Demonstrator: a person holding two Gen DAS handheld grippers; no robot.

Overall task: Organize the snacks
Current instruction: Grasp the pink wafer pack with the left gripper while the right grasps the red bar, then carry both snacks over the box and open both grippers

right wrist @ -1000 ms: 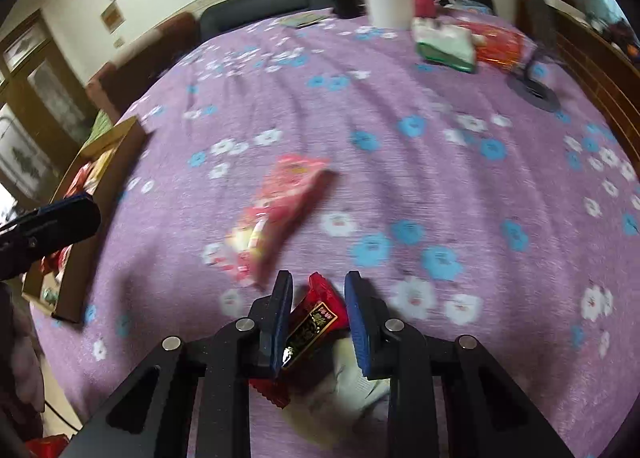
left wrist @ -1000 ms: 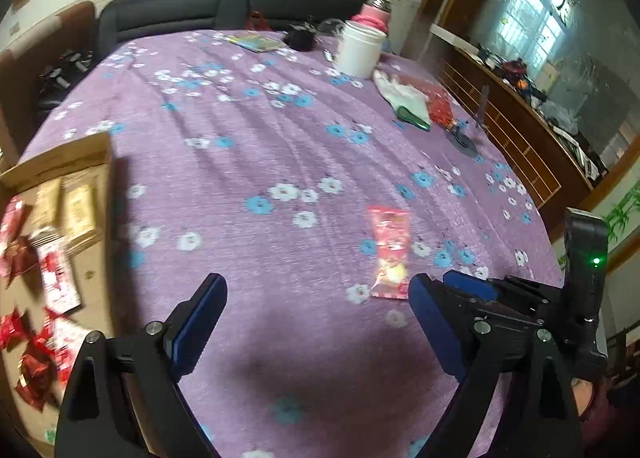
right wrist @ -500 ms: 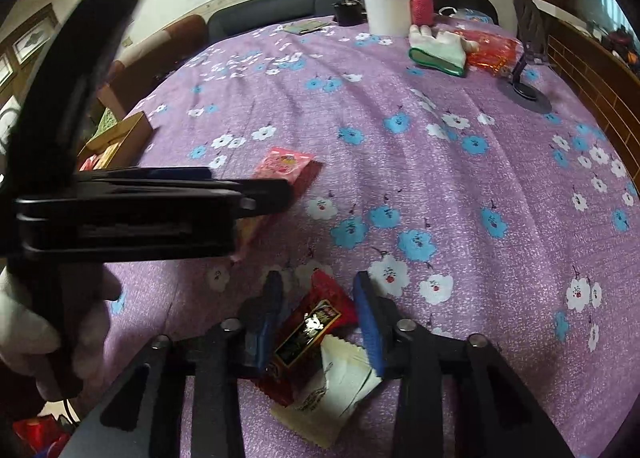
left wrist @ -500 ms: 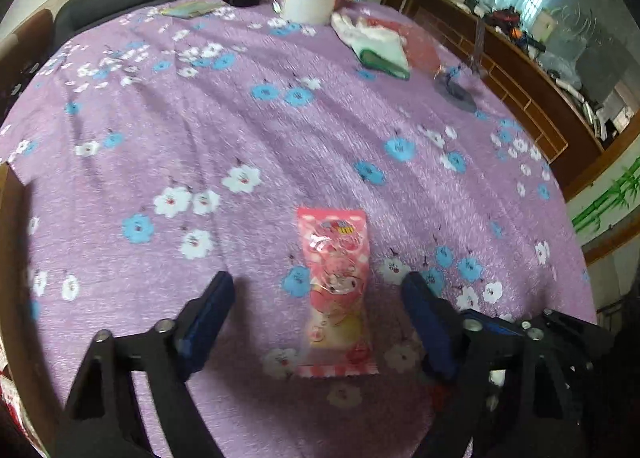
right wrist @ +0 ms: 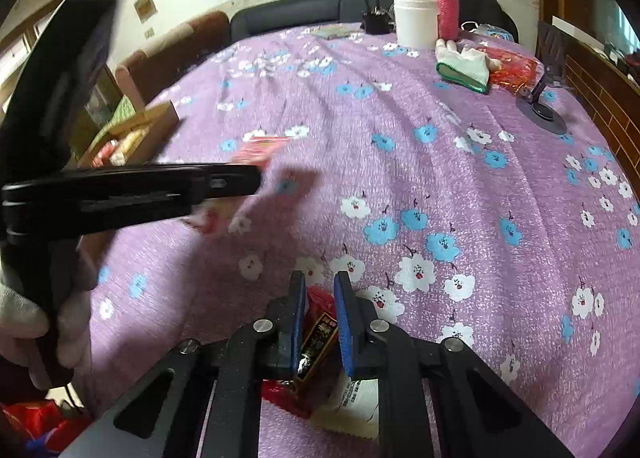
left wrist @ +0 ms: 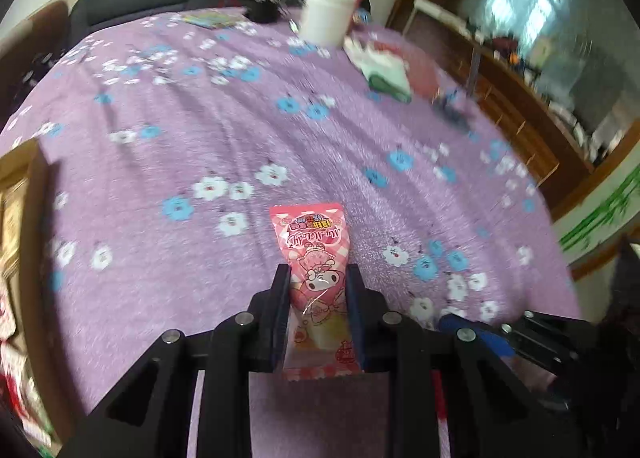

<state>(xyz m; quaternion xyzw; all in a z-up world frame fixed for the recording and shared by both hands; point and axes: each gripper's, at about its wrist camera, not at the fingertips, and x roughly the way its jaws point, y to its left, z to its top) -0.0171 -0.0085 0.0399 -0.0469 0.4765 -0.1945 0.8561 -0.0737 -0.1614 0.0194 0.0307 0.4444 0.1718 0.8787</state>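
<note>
Snack in a long pink glossy plastic packet with a cartoon print (left wrist: 316,274) is lying on the purple flower-print surface (left wrist: 200,105), its long axis running straight ahead between the pads of the left claw (left wrist: 316,278). That claw's jaws are closing on the packet's near half, pads pressing its edges. The right claw (right wrist: 318,298) is sitting together, clamped on a small red and black foil snack packet (right wrist: 320,332), with a white paper sachet (right wrist: 352,398) just beneath. A cardboard box of snacks (right wrist: 132,133) is waiting off to the left, nearer the left hand (right wrist: 24,326), which is wearing a white glove.
</note>
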